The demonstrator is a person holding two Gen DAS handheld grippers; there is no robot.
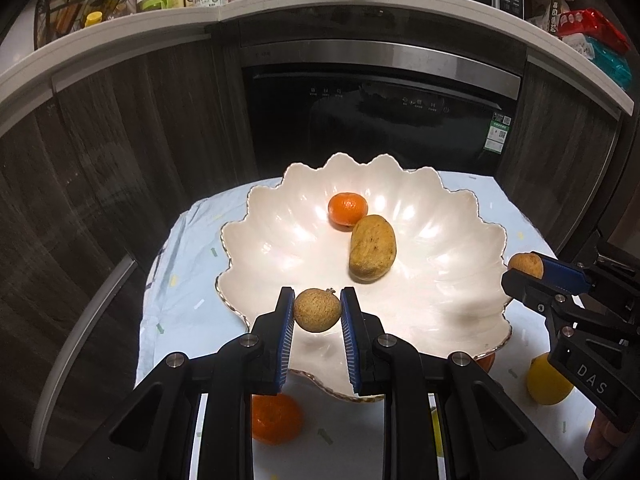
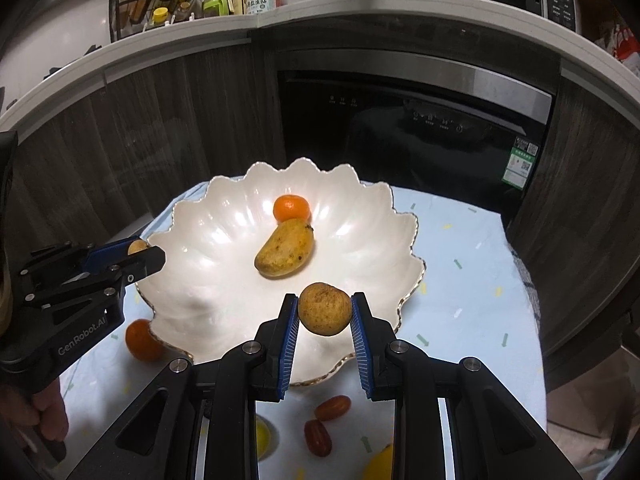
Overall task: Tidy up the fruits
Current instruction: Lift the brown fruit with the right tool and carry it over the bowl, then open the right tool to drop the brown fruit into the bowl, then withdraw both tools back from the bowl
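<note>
left wrist view: the left gripper (image 1: 317, 311) has its jaws closed narrowly on a small round tan-brown fruit (image 1: 317, 310), held over the near rim of the white scalloped ceramic bowl (image 1: 280, 248), likely to drop it inside. the right gripper (image 2: 325, 312) grips a similar speckled brown round fruit (image 2: 325, 309) above the bowl's other near edge. a bright orange tangerine (image 1: 347, 209) and a yellow oblong mango (image 1: 373, 248) touch in the bowl's middle. another tangerine (image 1: 276, 418), a lemon (image 1: 546, 380) and red cherry tomatoes (image 2: 333, 407) wait on the pale-clothed desk (image 1: 184, 292).
</note>
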